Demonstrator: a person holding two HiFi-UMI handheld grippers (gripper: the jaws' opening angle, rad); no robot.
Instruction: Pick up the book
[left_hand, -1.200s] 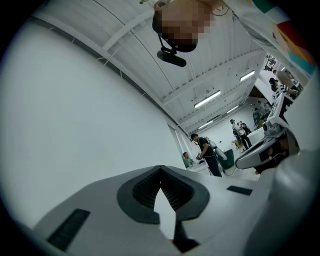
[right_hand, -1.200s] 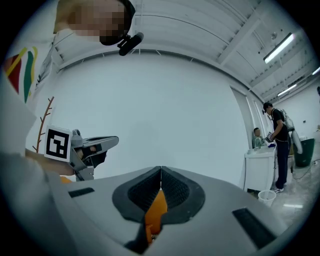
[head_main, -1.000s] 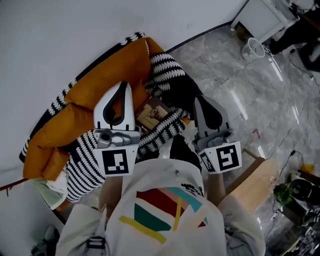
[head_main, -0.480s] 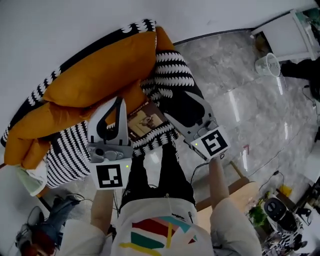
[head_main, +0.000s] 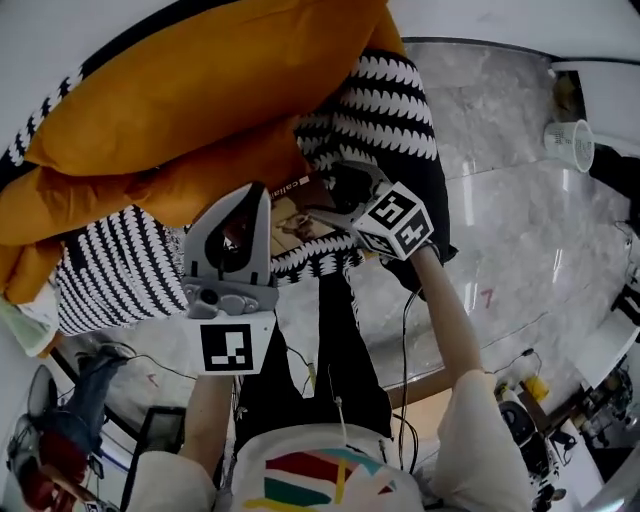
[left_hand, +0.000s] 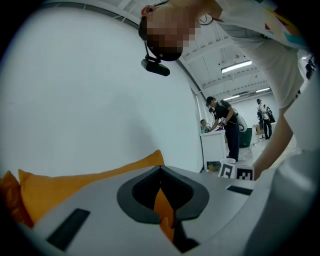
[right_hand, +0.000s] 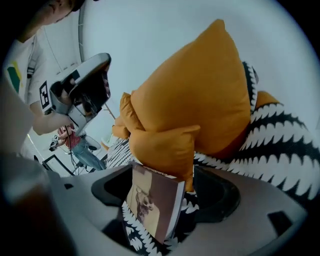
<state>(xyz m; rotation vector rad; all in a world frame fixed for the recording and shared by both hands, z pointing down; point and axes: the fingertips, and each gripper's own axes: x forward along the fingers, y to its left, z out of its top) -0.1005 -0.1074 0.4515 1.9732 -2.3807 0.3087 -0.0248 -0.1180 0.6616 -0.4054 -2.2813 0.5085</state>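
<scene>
The book (head_main: 298, 208), with a brown picture cover, lies on a black-and-white patterned throw (head_main: 385, 110) just below the orange cushions (head_main: 190, 100). My right gripper (head_main: 330, 197) reaches in from the right. Its jaws are opening, one on each side of the book's corner, and the pads do not press on it. In the right gripper view the book (right_hand: 152, 207) stands between the wide jaws of the right gripper (right_hand: 167, 194), under an orange cushion (right_hand: 195, 105). My left gripper (head_main: 259, 192) hovers left of the book with its tips together. In the left gripper view, orange cushion shows through the left gripper (left_hand: 160, 169).
A grey marble floor (head_main: 520, 230) lies to the right, with a white basket (head_main: 568, 145) at its far edge. Cables (head_main: 300, 365) run beside the person's dark trousers. A pair of jeans (head_main: 85, 380) lies on the floor at lower left. People stand at a white counter (left_hand: 215, 145) far behind.
Both grippers have come down toward the sofa. The right one swung over to the book, tilted downward and opened its jaws around it. The left gripper stayed shut.
</scene>
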